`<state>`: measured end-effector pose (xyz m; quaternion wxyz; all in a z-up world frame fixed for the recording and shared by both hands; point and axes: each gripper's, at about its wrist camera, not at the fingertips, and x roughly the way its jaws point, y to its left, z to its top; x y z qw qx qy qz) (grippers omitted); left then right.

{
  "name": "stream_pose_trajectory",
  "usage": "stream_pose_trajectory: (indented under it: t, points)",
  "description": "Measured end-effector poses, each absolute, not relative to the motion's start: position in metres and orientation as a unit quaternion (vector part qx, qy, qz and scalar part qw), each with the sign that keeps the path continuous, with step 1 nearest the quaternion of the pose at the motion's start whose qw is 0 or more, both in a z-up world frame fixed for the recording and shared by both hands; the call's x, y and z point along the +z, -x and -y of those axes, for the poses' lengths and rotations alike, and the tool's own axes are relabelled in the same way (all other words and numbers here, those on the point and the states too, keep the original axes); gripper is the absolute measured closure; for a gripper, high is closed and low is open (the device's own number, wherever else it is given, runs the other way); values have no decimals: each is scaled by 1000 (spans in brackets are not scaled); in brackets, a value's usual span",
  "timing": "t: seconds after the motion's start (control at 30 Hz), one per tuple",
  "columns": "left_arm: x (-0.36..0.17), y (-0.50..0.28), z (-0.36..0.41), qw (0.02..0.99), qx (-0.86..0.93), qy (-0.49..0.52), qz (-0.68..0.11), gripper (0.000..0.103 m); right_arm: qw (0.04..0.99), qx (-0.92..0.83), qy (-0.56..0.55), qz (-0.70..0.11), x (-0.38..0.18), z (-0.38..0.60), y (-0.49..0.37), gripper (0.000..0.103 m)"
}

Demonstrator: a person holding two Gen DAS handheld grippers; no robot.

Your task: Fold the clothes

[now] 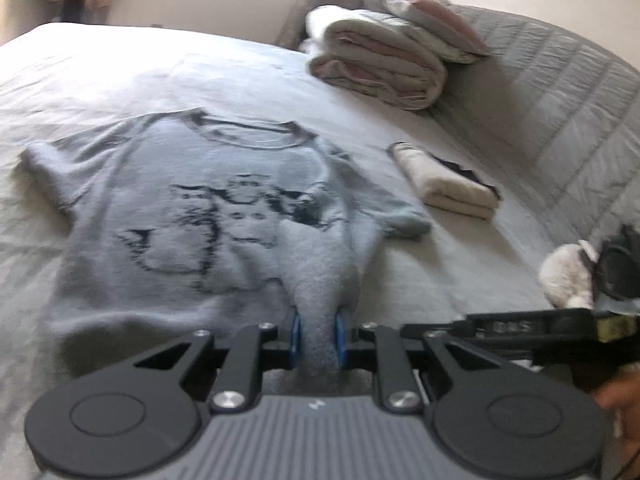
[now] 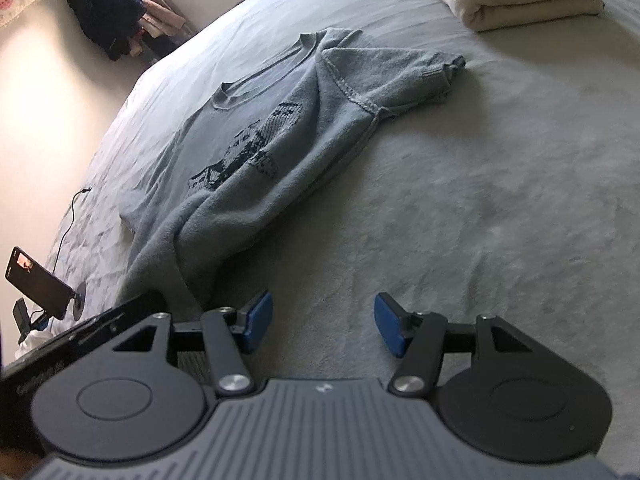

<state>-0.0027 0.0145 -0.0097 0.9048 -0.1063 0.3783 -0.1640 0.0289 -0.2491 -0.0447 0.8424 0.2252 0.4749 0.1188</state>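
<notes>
Grey T-shirt (image 1: 168, 184) lies spread on the bed (image 2: 480, 200), its hem clenched in the left gripper (image 1: 318, 334); right gripper (image 2: 322, 328) gapes, empty

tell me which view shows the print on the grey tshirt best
The left wrist view: the print faces the camera nearly whole, though blurred. The right wrist view shows the print sharper but sideways, partly covered by a fold.

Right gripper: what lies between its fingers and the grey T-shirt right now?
Only bare bed cover, as the right wrist view shows. The right gripper is open over it with nothing between the fingers, and the grey T-shirt lies ahead and to the left.
</notes>
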Motion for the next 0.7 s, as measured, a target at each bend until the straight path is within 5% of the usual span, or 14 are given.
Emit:
stream_pose_trajectory:
  t: [0.7]
  points:
    - [-19, -1, -20, 899, -126, 74, -413, 82, 840, 120, -228, -477, -46, 242, -33, 42]
